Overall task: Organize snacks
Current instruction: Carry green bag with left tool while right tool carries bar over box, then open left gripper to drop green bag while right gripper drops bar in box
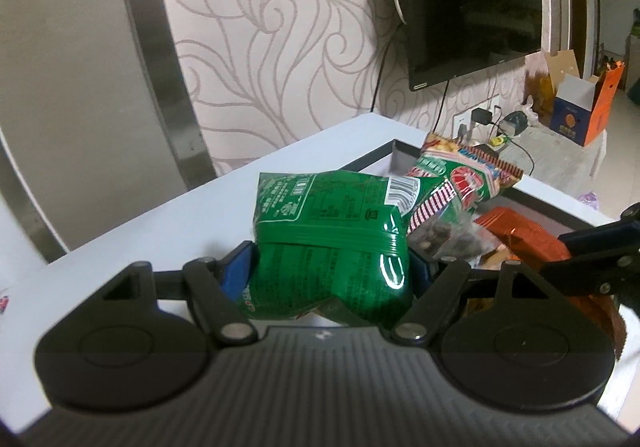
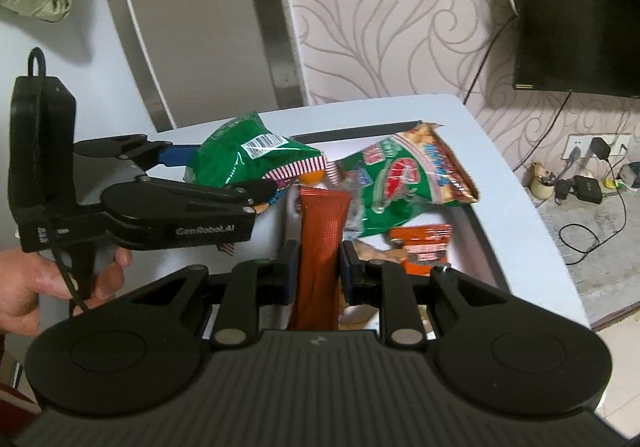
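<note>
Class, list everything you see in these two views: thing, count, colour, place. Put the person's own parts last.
Green bag: one, green, in left hand-held gripper.
Orange pouch: one, orange, in right hand-held gripper.
Peanut bag: one, green and red, in box.
Small packet: one, orange, in box.
Box: one, dark-rimmed, on table.
Table: one, white.
TV: one, black, on wall.
Left hand-held gripper: one, black.
Right hand-held gripper: one, black.
Hand: one, on left gripper's handle.

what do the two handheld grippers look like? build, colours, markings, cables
Both are matte black plastic: a ribbed body, two round discs at the sides, linkage arms with silver pivot pins, blue pads on the fingers. The left gripper carries pale "GenRobot.AI" lettering on its side, an upright black block with a loop on top and a thin black cable hanging down. The right gripper shows a small pale logo on its body.
</note>
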A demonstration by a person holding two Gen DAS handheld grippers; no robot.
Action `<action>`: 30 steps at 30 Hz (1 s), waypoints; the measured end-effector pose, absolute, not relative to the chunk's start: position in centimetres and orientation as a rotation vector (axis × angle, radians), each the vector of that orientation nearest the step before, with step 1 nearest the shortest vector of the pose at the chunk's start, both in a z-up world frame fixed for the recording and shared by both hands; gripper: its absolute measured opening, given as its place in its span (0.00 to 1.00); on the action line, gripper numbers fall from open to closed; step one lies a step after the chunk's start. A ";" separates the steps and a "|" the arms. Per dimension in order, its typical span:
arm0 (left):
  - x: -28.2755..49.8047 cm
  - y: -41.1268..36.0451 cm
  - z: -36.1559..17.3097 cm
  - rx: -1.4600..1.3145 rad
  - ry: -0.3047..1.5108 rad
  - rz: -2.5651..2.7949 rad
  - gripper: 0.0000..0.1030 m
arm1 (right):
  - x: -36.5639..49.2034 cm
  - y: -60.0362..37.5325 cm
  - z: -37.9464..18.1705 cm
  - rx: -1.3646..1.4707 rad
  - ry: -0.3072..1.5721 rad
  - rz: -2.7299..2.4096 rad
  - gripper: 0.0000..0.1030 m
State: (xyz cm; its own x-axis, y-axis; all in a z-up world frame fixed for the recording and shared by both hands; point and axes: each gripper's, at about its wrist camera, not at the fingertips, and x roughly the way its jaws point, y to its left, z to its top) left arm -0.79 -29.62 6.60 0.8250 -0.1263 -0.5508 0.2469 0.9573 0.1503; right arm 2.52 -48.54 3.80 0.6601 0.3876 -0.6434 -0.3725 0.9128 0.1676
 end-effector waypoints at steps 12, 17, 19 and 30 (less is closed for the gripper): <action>2.3 -33.1 5.9 0.183 0.547 -0.262 0.76 | 5.0 -51.0 2.5 -0.011 0.763 0.400 0.25; 3.1 -33.9 5.7 0.183 0.525 -0.285 0.80 | 5.6 -51.8 2.2 -0.011 0.770 0.390 0.25; 3.2 -34.1 5.6 0.195 0.529 -0.286 0.81 | 5.7 -51.7 2.0 -0.013 0.778 0.393 0.25; 2.2 -35.0 6.5 0.250 0.433 -0.284 0.82 | 6.3 -51.5 1.7 -0.004 0.796 0.402 0.25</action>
